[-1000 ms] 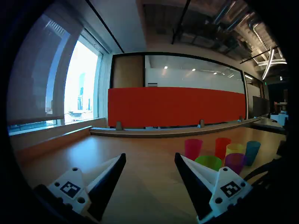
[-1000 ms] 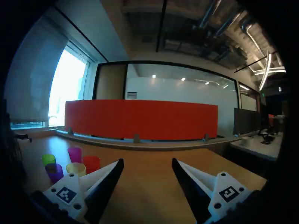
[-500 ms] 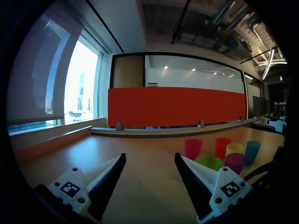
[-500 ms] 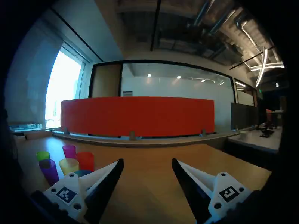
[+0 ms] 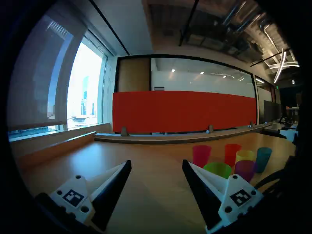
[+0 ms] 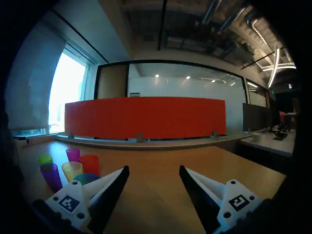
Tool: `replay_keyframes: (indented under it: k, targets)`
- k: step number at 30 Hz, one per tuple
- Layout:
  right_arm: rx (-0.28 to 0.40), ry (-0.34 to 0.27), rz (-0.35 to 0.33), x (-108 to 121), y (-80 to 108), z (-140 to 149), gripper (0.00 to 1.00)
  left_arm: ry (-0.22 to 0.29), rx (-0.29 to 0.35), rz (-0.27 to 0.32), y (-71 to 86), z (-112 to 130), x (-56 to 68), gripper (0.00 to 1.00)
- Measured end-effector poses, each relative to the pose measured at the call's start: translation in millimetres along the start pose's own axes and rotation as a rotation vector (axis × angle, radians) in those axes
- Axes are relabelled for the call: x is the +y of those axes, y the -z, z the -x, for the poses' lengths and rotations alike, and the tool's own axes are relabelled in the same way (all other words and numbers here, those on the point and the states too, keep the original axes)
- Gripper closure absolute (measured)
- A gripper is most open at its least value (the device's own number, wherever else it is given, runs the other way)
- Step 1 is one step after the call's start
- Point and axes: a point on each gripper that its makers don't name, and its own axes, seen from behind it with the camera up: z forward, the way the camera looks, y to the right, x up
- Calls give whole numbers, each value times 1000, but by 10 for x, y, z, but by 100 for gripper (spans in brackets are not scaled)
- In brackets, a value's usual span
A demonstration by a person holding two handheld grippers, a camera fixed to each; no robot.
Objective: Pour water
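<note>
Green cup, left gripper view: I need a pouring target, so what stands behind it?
A pink cup and a red cup stand behind the green cup. A finger of the left gripper covers its base.

Smooth wood table (image 5: 156, 183), faintly glossy; translucent plastic cups (image 5: 201, 155) at lower right; matt red panel (image 5: 183, 111) mid-frame.

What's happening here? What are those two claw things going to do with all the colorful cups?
A person holds two grippers low over a wooden table. The left gripper and the right gripper both have their fingers open and hold nothing. A bunch of colorful cups stands on the table, off to one side of each gripper. The job is pouring water, but no cup has been picked up yet. I cannot tell whether any cup has water in it.
</note>
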Motion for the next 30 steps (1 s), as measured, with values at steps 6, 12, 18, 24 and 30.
replay_keyframes:
  k: [6,12,18,24,30]
  targets:
    - [-1,5,1,-15,2,-5,1,0,0,-3,1,0,4,3]
    - [0,6,4,-13,16,-9,1,0,0,-6,-7,1,-1,3]
    - [0,5,4,-11,28,-1,1,0,0,-7,-7,0,-4,3]
    - [-1,4,4,-3,22,5,1,0,0,-7,-6,-1,-10,3]
    - [-1,4,5,-9,21,3,1,0,0,-7,-4,-2,-7,3]
